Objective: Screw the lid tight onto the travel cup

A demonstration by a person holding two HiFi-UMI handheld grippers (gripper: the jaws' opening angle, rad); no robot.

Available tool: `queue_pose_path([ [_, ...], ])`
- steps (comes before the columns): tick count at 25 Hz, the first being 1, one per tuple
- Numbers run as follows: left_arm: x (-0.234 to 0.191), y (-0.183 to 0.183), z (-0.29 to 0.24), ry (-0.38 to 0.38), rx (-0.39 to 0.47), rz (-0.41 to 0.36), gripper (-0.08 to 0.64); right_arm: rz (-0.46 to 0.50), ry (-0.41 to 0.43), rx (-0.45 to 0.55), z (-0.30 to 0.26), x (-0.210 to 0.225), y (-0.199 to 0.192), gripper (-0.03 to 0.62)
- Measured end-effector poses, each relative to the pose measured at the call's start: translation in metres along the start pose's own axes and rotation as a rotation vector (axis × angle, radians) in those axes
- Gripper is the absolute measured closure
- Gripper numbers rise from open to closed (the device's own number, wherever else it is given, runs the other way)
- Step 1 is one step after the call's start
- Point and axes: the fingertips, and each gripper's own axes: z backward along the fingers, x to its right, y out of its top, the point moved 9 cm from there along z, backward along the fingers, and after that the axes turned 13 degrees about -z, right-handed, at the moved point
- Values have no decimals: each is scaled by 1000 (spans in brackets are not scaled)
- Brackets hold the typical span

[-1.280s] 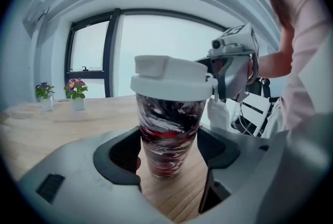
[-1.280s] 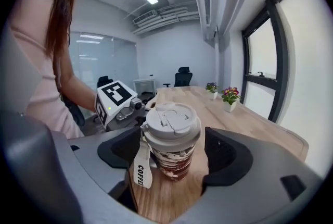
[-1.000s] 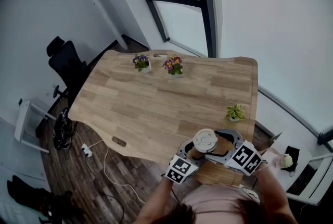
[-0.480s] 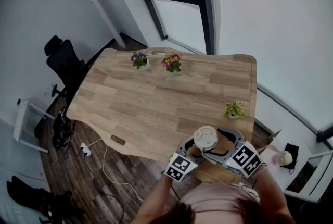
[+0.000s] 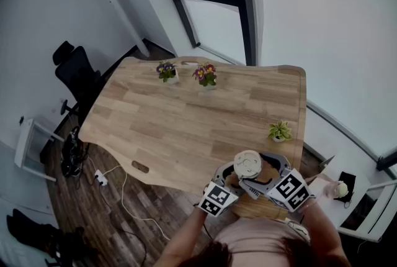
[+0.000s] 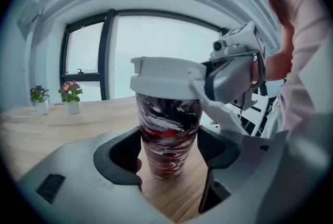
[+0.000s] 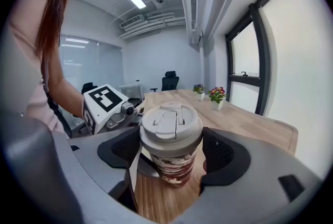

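Lid (image 7: 170,126) sits on cup (image 6: 167,134), frame centre. Left claw (image 6: 169,152) clamps cup; right claw (image 7: 171,150) clamps lid. Tightening likely unfinished.

Both forearms reach forward at the bottom centre of the head view. The left gripper (image 5: 231,180) clamps the travel cup (image 6: 167,139) by its body. The right gripper (image 5: 255,176), angled in from the right, pinches the lid (image 7: 170,126).

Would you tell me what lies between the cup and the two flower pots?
Only bare table lies between cup and flower pots, per the head view.
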Motion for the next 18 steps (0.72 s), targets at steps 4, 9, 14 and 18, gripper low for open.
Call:
queue_pose_path([
  [4,4,-1,-2,44,19,26,230,-23,-56,24,0,-5,-3,235],
  [9,-9,-2,0,-106,2,-43,230,5,3,-24,1,-2,0,233],
  [14,-16,1,0,-194,-26,-88,230,64,61,-87,0,3,7,233],
  [18,-15,2,-2,-179,-21,-82,230,65,53,-77,-1,2,8,235],
])
